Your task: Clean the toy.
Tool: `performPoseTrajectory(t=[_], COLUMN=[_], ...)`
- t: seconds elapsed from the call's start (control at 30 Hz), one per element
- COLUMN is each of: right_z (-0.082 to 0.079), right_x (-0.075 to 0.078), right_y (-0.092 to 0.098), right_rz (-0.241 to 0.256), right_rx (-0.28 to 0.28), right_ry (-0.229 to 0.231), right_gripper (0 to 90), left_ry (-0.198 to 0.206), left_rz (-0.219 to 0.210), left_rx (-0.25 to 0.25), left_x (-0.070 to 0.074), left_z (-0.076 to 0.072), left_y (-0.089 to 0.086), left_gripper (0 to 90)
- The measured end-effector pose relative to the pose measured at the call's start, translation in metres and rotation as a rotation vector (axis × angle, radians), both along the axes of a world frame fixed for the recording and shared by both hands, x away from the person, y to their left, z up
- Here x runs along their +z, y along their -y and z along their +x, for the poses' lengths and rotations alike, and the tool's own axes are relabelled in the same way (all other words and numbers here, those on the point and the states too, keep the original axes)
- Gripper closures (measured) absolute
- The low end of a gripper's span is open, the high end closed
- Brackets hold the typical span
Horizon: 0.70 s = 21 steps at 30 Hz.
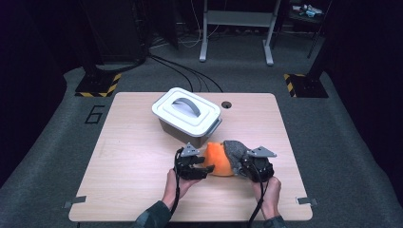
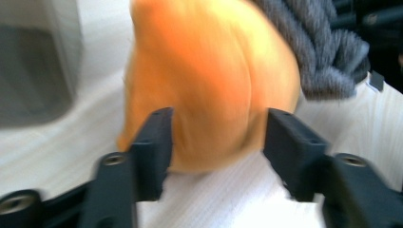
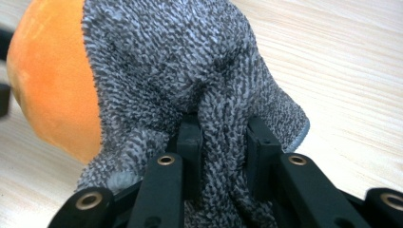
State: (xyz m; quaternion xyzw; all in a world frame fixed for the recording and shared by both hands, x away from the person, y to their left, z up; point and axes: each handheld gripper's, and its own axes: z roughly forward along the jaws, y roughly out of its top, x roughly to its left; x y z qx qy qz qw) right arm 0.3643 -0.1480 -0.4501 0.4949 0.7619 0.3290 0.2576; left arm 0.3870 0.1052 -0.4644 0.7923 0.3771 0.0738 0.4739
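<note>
While the grey sock is being pinched in the right claw, its orange ball is being straddled by the left claw, jaws apart, on the counter near the lidded box. Judging by this, the sock is being peeled off; next, the left jaws need closing.

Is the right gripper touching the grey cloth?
Touching. In the right gripper view, the right gripper has its jaws pinched on a fold of the grey cloth, with fabric bunched between them.

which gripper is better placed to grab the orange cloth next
Left. The left gripper has its jaws open on either side of the orange cloth, while the right gripper is already shut on the grey cloth.
</note>
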Motion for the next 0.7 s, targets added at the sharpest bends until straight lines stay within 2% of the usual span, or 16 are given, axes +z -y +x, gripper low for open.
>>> performPoseTrajectory(t=[0.07,0.1,0.2,0.23,0.33,0.4,0.43,0.47,0.57,0.63,0.67,0.7], right_z=[-0.002,-0.003,-0.006,-0.007,-0.01,-0.009,-0.009,-0.009,-0.005,-0.003,-0.001,0.002], right_x=[0.0,0.0,0.0,-0.001,-0.002,0.0,0.003,0.007,0.017,0.019,0.017,0.013], right_y=[-0.002,-0.003,-0.003,-0.004,-0.004,0.002,0.006,0.012,0.024,0.025,0.022,0.018], right_rz=[-0.009,-0.005,-0.016,-0.014,-0.02,0.009,0.006,0.023,0.083,0.116,0.129,0.132], right_rx=[0.003,-0.002,0.016,0.02,0.03,0.015,0.007,-0.019,-0.049,-0.041,-0.03,-0.017], right_ry=[0.004,0.005,0.008,0.009,0.004,0.007,0.013,0.033,0.051,0.048,0.039,0.02], right_gripper=[71.4,71.4,71.4,71.4,71.3,71.3,71.4,71.4,71.4,71.4,71.3,71.3], left_ry=[0.01,0.02,0.019,0.034,0.036,0.041,0.041,0.031,0.008,0.002,-0.012,-0.015], left_rz=[-0.014,-0.005,0.022,0.062,0.071,0.079,0.069,0.072,0.046,0.033,0.017,0.019], left_rx=[0.018,0.036,0.033,0.031,0.034,0.027,0.029,0.03,0.03,0.022,0.033,0.029], left_x=[0.007,0.011,0.013,0.011,0.004,0.001,-0.002,-0.003,-0.007,-0.009,-0.011,-0.011], left_z=[0.002,0.004,0.009,0.009,0.008,0.009,0.009,0.009,0.011,0.011,0.01,0.01], left_y=[0.002,0.005,0.015,0.019,0.02,0.018,0.015,0.013,0.002,-0.001,-0.001,-0.001], left_gripper=[36.6,36.3,34.8,38.8,51.0,55.3,55.9,56.4,57.1,57.3,57.3,57.4])
